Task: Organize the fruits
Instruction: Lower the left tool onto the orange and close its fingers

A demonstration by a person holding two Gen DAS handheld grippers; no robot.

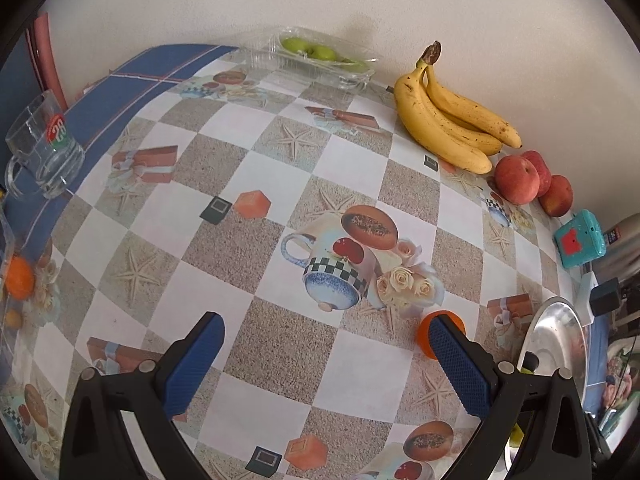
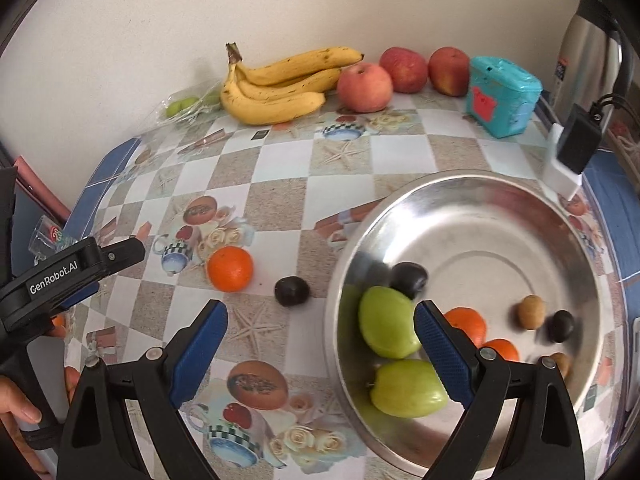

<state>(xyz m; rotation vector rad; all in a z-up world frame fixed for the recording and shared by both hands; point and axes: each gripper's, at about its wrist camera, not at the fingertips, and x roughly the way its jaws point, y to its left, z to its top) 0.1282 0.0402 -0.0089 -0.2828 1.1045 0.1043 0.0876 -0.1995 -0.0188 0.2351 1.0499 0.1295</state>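
Currently, both grippers are held spread wide, nothing pinched. An orange [image 1: 425, 334] is seen partly behind the left gripper's [image 1: 326, 330] right fingertip. Beyond the right gripper's [image 2: 320, 316] right finger, green apples [image 2: 386, 327] are gathered in the steel bowl [image 2: 500, 192]; a dark plum [image 2: 291, 291] lies ahead between the fingers.

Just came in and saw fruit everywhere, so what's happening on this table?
A person with two handheld grippers is sorting fruit into a round steel bowl. It already holds two green apples, oranges and small dark plums. The left gripper and right gripper both hover with jaws open and empty. One loose orange and a dark plum remain on the checkered tablecloth.
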